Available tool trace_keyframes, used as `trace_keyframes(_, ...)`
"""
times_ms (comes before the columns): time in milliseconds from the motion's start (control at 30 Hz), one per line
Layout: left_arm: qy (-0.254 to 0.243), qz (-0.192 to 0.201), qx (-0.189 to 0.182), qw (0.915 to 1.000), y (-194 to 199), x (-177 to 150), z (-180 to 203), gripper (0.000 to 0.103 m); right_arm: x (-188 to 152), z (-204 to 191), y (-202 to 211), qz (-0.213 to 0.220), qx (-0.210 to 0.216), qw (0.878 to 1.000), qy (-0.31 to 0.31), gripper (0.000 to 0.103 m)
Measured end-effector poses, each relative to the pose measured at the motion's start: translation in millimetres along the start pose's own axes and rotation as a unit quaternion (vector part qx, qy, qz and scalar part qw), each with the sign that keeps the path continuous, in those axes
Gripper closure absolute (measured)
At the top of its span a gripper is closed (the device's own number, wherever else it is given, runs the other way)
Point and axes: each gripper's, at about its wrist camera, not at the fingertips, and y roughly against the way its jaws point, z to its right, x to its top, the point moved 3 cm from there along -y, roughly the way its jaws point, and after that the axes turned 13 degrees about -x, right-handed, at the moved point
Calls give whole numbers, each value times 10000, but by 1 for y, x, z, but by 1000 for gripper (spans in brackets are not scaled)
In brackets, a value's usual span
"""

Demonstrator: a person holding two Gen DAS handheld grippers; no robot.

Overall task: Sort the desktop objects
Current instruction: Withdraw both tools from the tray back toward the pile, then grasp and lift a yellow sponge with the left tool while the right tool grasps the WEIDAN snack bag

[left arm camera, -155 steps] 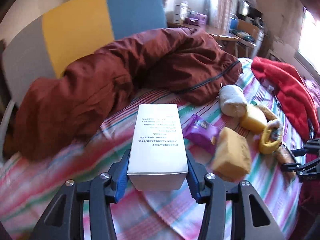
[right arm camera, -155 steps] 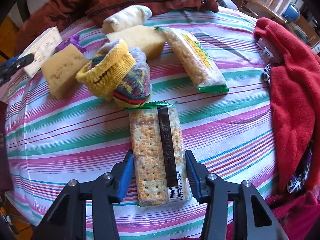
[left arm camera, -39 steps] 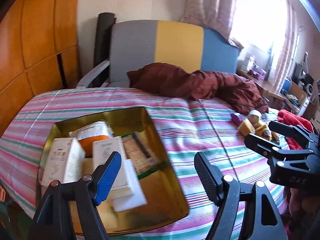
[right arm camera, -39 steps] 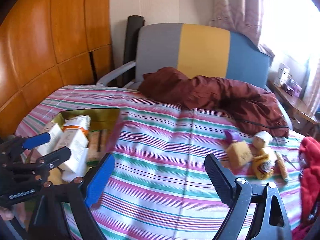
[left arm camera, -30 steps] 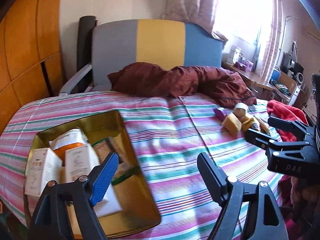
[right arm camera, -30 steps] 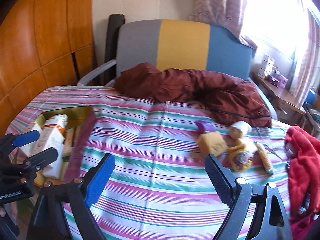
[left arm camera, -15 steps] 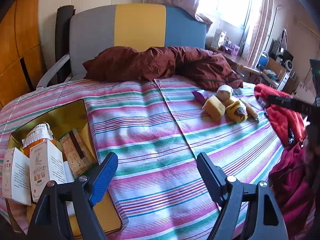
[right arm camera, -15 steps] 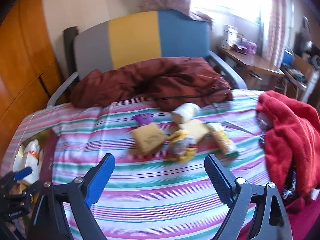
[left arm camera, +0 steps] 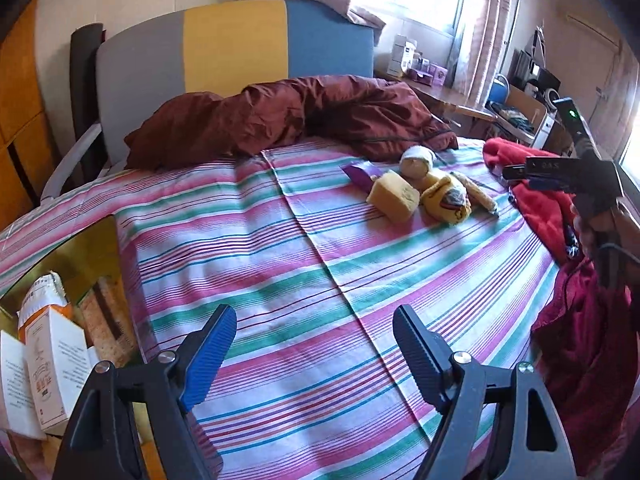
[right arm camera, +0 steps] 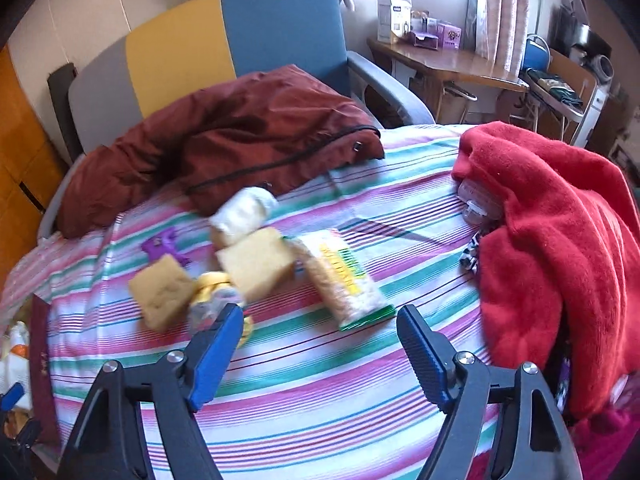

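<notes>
My left gripper point(left arm camera: 314, 332) is open and empty over the striped cloth, with the gold tray point(left arm camera: 96, 240) at its left. The tray holds white boxes point(left arm camera: 52, 364) and a cracker pack. Far right on the cloth lies a pile: a yellow sponge point(left arm camera: 394, 196), a purple packet point(left arm camera: 362, 174), a white rolled sock point(left arm camera: 416, 160) and a yellow knitted sock point(left arm camera: 446, 200). My right gripper point(right arm camera: 320, 328) hovers just short of that pile. Its jaws are closing with nothing between them. A green-edged snack packet point(right arm camera: 340, 280) and two sponges point(right arm camera: 162, 296) lie just beyond its fingertips.
A maroon jacket point(right arm camera: 224, 140) lies behind the pile against the grey, yellow and blue chair back point(right arm camera: 180, 48). A red fleece point(right arm camera: 552, 220) is heaped on the right edge of the cloth. A desk with boxes point(right arm camera: 440, 60) stands beyond.
Both views have swung right, away from the tray toward the pile. The right gripper has come much closer to the pile and its jaws have narrowed. The box and crackers held earlier are gone.
</notes>
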Motion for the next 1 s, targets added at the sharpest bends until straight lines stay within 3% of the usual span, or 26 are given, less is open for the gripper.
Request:
trace_keyframes(333, -240, -179, -291, 9991, -26, 11, 18, 22, 8, -5, -62, -556, 152, 9973, 444, 24)
trace_keyframes(700, -389, -291, -509, 9975, -54, 30, 28, 22, 15, -10, -96, -875, 104, 9937, 697, 24)
trace_keyframes(833, -496, -298, -558, 9968, -65, 42, 31, 22, 16, -12, -105, -985, 100, 9924, 726, 38)
trace_keyframes(900, -514, -321, -569, 9965, -72, 48, 30, 22, 13, -13, -109, -1087, -7, 9908, 810, 50)
trace_keyframes(1000, -489, -373, -666, 9959, -84, 56, 30, 22, 12, -13, -106, -1090, 17, 9908, 808, 53)
